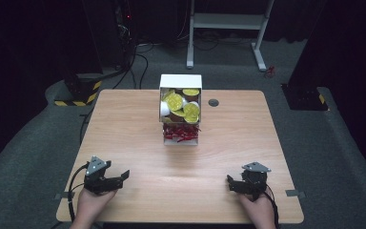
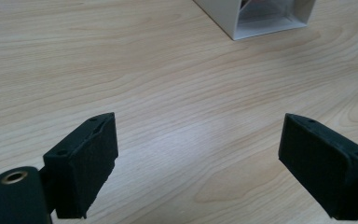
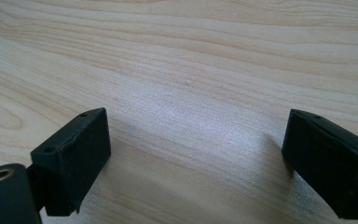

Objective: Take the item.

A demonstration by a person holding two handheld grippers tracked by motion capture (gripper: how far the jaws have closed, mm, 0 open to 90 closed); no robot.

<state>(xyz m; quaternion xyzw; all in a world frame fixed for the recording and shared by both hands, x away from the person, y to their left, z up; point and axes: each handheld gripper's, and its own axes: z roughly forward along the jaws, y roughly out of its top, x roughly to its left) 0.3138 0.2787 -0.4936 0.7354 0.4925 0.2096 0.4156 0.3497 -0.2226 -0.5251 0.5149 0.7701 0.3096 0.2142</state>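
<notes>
Left claw (image 1: 123, 176) and right claw (image 1: 230, 182) rest released and empty near the surface's (image 1: 138, 143) front edge | white box (image 1: 180, 109) of gold-lidded cups sits mid-surface, well apart | step: start, nothing grasped | next: likely reach forward to the box.

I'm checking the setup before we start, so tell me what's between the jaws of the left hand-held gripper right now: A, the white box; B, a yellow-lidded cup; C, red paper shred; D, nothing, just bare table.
D: in the left gripper view the left hand-held gripper has its jaws standing wide apart over bare wooden table, while the white box of yellow-lidded cups sits farther off at mid-table.
</notes>
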